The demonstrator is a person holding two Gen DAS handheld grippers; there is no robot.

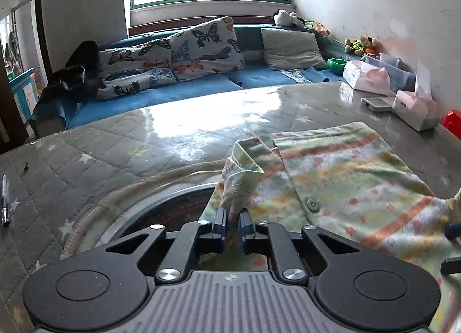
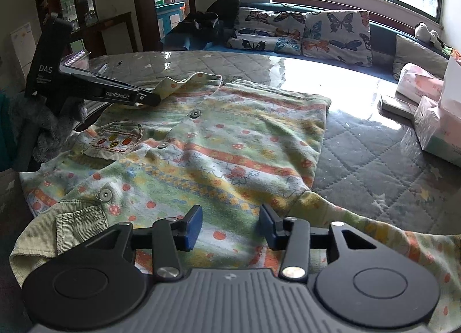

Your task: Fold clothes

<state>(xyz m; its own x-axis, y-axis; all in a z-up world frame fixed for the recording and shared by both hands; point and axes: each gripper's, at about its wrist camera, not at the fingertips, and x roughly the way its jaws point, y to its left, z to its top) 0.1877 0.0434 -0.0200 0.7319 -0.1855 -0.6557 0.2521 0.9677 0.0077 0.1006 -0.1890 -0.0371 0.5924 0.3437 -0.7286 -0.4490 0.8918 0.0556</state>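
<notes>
The pale green, orange-striped buttoned cotton shirt [image 2: 219, 137] lies spread on the grey quilted table [image 1: 86, 166]. The left gripper [image 1: 232, 225] pinches its collar edge; the right gripper [image 2: 230, 226] hovers open over the hem. Judged as the fold's start, the next move needs the right gripper to grip too.

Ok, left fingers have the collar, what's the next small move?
Probably lift the left gripper slightly and carry the collar across the shirt. Its fingers are shut on that edge, while the right gripper hovers open over the hem, holding nothing.
</notes>
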